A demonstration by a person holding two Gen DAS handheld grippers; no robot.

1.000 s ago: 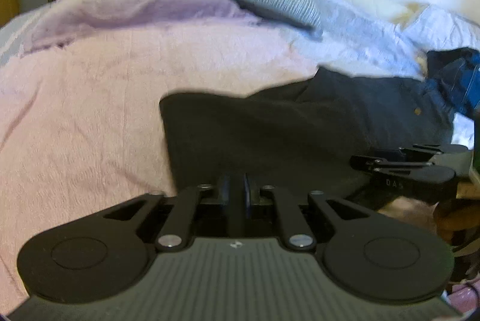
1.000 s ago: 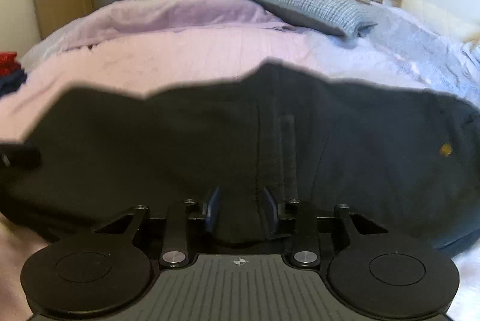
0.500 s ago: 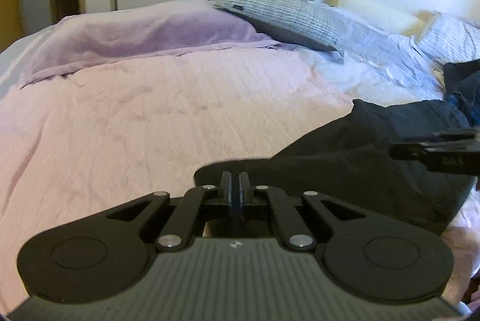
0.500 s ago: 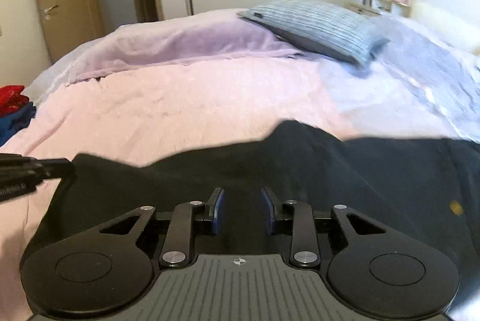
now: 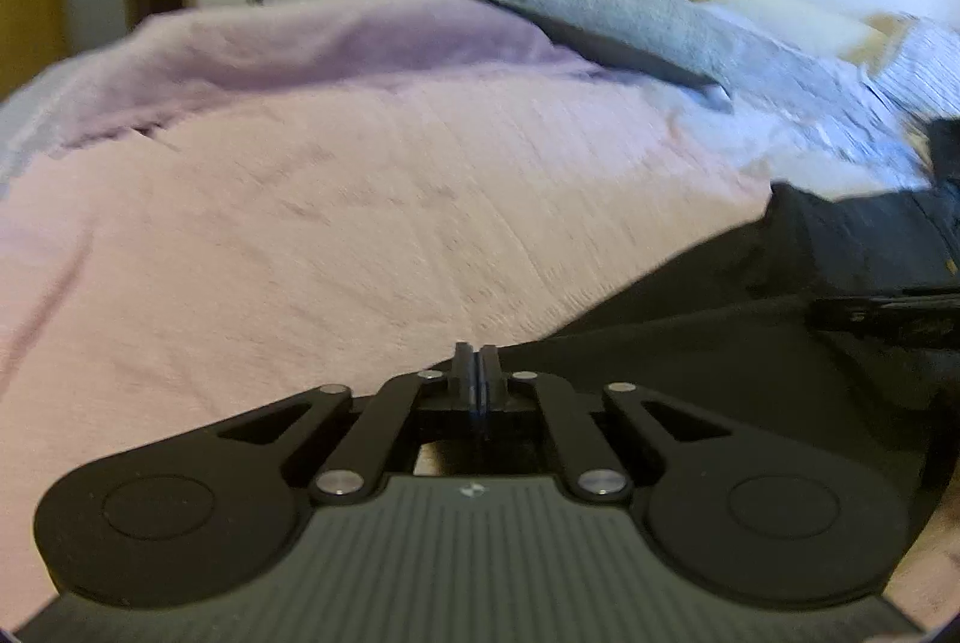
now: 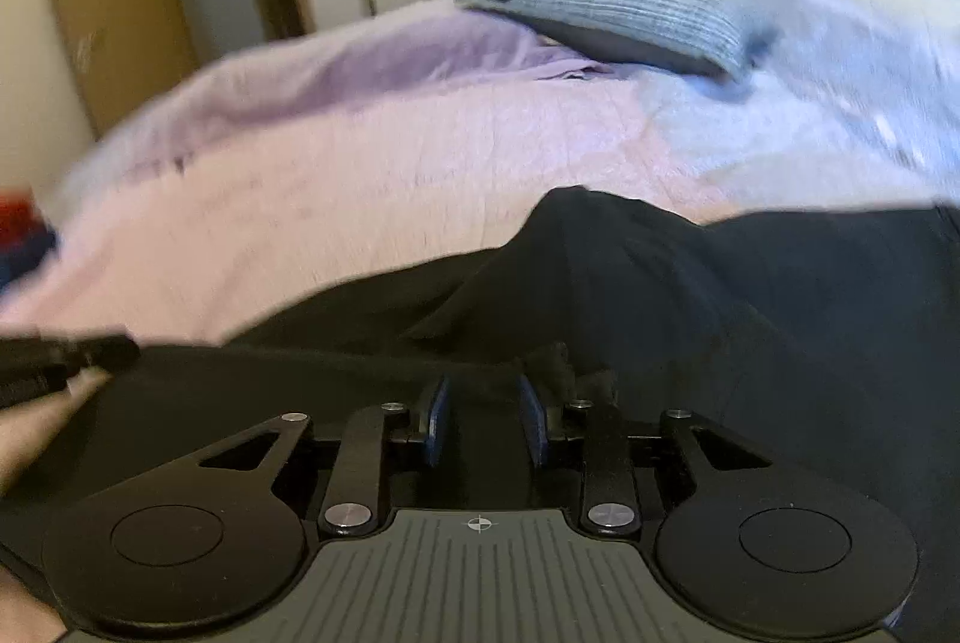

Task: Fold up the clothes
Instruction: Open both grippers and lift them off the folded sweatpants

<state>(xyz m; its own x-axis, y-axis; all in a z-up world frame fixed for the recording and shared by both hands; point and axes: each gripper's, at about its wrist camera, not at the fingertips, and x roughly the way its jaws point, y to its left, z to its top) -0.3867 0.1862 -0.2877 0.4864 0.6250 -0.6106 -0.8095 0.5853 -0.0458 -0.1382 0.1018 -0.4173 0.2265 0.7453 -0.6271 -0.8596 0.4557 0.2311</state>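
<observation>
Dark garment [image 6: 750,319] lies spread on the near edge of the pink bedspread [image 5: 360,223], bunched up with a raised ridge in the middle, not flat, no clean fold visible yet. Left gripper [image 5: 475,373] jaws pressed together; dark cloth sits right at the tips and they look clamped on the garment's edge, though the pinch itself is hard to see. Right gripper [image 6: 480,418] jaws stand part way apart, blue pads [image 6: 435,418] showing, dark fabric fills the gap and seems to be held bunched between them; can't tell for sure how firmly. Each gripper shows at the side of the other's view, so both are at the garment's near hem, well apart from each other along it. Grey striped pillow [image 6: 624,18] and lilac blanket [image 5: 312,42] sit at the far side of the bedspread, well clear of the garment. More dark clothing [image 5: 942,150] beyond the garment's right end, blurred. Progress judgement: early, garment gripped at two points and being stretched or positioned; smoothing flat and all the actual folds still to do.
</observation>
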